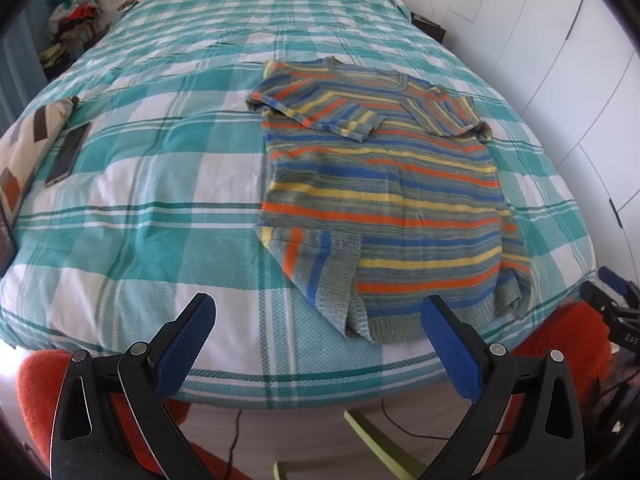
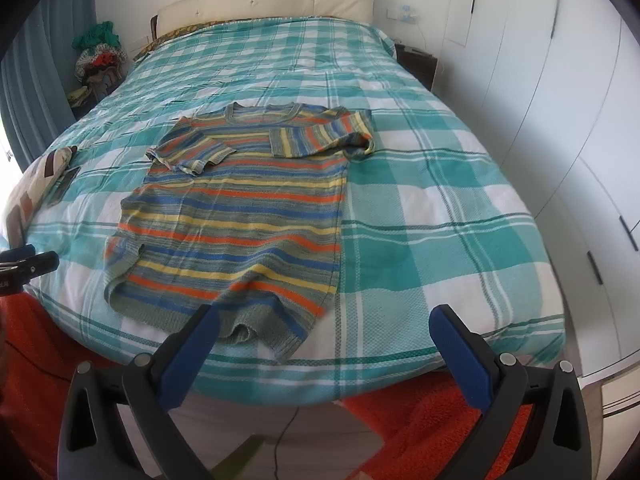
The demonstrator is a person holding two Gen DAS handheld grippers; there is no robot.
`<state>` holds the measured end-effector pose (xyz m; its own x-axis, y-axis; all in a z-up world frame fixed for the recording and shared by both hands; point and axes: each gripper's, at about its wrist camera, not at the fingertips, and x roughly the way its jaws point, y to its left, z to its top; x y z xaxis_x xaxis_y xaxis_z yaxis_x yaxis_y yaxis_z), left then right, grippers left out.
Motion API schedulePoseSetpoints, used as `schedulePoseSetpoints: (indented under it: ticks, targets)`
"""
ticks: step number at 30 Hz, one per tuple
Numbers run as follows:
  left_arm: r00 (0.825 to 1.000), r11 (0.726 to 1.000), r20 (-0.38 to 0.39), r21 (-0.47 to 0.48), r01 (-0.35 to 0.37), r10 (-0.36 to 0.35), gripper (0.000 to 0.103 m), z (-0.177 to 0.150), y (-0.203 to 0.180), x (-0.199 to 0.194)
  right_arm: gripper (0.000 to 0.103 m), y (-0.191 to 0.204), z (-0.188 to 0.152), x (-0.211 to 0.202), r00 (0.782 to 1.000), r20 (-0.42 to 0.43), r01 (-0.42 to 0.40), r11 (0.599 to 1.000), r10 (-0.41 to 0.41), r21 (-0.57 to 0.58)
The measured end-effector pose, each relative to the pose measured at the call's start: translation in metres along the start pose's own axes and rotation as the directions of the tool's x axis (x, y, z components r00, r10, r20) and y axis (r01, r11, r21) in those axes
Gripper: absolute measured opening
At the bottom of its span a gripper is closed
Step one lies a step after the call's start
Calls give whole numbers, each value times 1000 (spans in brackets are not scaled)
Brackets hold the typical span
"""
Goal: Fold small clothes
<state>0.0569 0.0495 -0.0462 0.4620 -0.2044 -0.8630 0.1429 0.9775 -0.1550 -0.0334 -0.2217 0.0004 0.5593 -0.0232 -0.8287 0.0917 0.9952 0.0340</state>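
Note:
A striped knit sweater (image 1: 384,184) in grey, orange, yellow and blue lies flat on the bed, neck toward the headboard. Both sleeves are folded in across the chest and the lower side edges are turned inward. It also shows in the right wrist view (image 2: 240,216). My left gripper (image 1: 318,312) is open and empty, hovering at the bed's near edge just below the sweater's hem. My right gripper (image 2: 324,324) is open and empty, near the hem's right corner. The right gripper's body shows at the right edge of the left wrist view (image 1: 612,300).
The bed has a teal and white checked cover (image 1: 160,208). A patterned pillow (image 1: 24,152) and a phone (image 1: 68,154) lie at its left side. A pile of clothes (image 1: 76,12) sits at back left. White wardrobe doors (image 2: 560,120) line the right. An orange rug (image 2: 432,420) lies below.

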Motion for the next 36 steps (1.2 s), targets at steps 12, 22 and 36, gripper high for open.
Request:
schedulePoseSetpoints:
  ticks: [12, 22, 36]
  targets:
    - [990, 996, -131, 83, -31, 41, 12, -8, -17, 83, 47, -25, -24, 121, 886, -246, -334, 910, 392, 246]
    - [981, 993, -172, -87, 75, -89, 5, -45, 36, 33, 4, -55, -21, 64, 900, -322, -248, 952, 295, 179]
    - [984, 950, -56, -275, 149, -170, 91, -39, 86, 31, 24, -60, -27, 91, 894, -329, -254, 948, 305, 189]
